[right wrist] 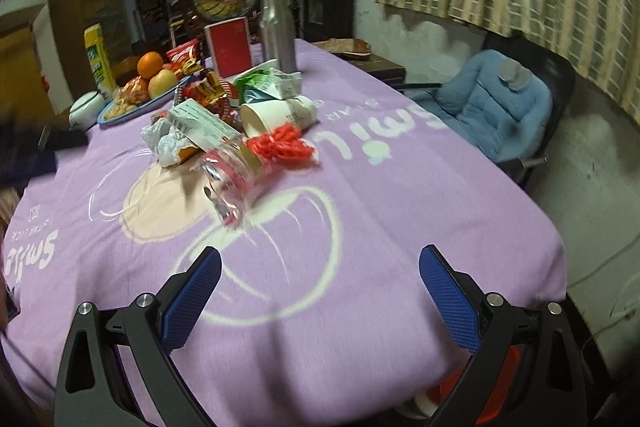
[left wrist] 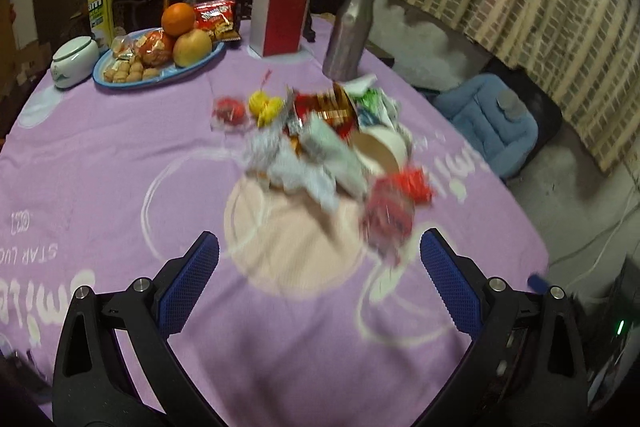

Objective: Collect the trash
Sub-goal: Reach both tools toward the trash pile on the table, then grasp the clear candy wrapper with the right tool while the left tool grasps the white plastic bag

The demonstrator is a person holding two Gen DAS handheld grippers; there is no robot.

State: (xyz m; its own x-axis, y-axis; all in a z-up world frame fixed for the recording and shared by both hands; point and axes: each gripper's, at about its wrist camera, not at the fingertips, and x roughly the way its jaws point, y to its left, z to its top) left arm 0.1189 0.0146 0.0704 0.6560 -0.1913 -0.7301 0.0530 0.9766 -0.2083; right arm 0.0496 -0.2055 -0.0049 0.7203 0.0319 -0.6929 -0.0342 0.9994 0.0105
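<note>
Right wrist view shows my right gripper (right wrist: pixel 320 291) with its fingers spread wide and nothing between them, hanging over the near right edge of the table (right wrist: pixel 460 211). My left gripper (left wrist: pixel 320 279) is just as wide and empty, over the near middle of the purple cloth.

The trash pile (right wrist: pixel 240 131) lies in the middle of the table, toward the far right side, well apart from both grippers. I judge all of it light and easily pushed around. The clear plastic wrapper (right wrist: pixel 228 183) nearest me looks thin and slippery; I would pinch a crumpled fold, not a flat face. The red mesh scrap (right wrist: pixel 284 147) is soft and should catch well on my pads. The paper cup (right wrist: pixel 276 115) lies on its side with the mouth toward me; it would crush, so I would take it by the rim, one finger inside. The flat white carton (right wrist: pixel 204 127) seems stiffer, best gripped across its thin edge.
</note>
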